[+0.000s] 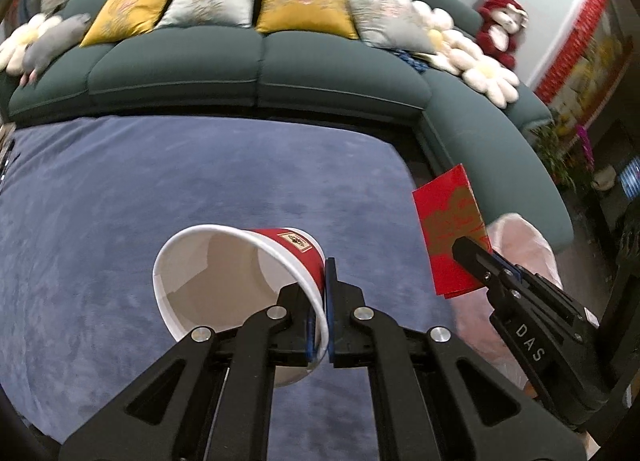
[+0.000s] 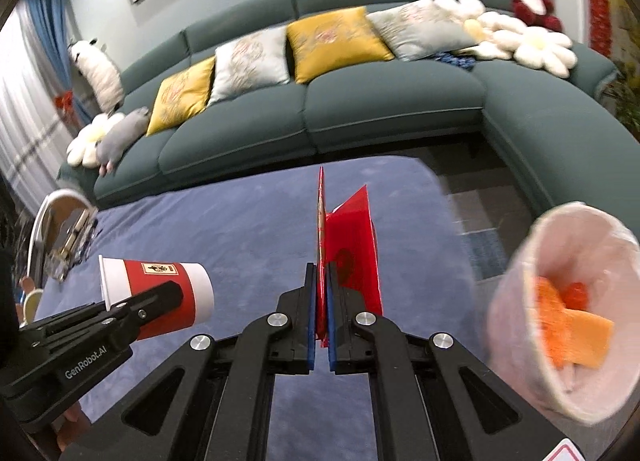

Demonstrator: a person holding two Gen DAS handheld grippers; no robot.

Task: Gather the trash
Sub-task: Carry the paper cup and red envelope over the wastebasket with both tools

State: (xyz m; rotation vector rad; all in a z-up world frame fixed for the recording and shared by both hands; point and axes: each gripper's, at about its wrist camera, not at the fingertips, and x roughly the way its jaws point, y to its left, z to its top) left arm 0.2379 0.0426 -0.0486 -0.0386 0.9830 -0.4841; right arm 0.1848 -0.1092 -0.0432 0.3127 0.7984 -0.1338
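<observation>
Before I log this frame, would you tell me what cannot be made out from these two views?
- Left wrist view: the trash bin is mostly hidden behind the right gripper and red envelope; its contents do not show.
- Right wrist view: the bin's orange scraps are too blurred to identify.
- Right wrist view: the paper cup, held by the left gripper, faces away; its inside is unseen.
- Right wrist view: the object at the left edge is cut off and blurred.

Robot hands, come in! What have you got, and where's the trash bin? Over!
Left gripper shut on paper cup. Right gripper shut on red envelope. Lined trash bin open to the right, orange scraps inside. Nothing in the way.
</observation>
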